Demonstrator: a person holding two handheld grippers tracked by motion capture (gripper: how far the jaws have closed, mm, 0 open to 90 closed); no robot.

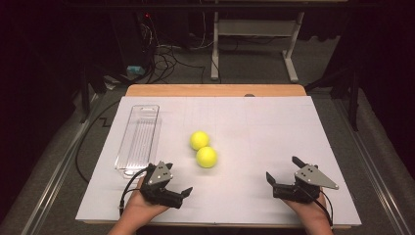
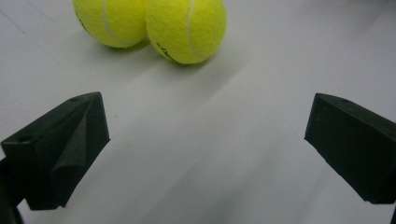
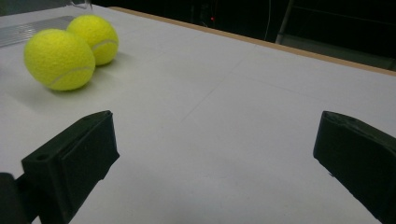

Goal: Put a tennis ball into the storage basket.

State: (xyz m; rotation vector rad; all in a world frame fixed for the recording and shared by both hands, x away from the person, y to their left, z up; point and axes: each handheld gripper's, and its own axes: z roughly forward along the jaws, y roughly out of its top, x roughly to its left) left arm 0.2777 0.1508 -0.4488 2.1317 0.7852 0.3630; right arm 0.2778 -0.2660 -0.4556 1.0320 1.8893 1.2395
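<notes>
Resting apart: both tools, left tool (image 1: pixel 177 177), right tool (image 1: pixel 283 169), jaws spread | fuzzy round tennis balls (image 1: pixel 203 149) touching

Left tool (image 2: pixel 205 149) has its black jaws spread wide, nothing between them, just bare white bench (image 2: pixel 224 140). Up ahead sit two yellow tennis balls (image 2: pixel 186 29), touching each other, well clear of the jaws.

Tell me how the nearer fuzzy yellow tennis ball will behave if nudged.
The nearer fuzzy yellow tennis ball is round on a flat white table, so it likely rolls. It seems to touch the farther yellow ball, probably shifting it. Felt should grip.
</notes>
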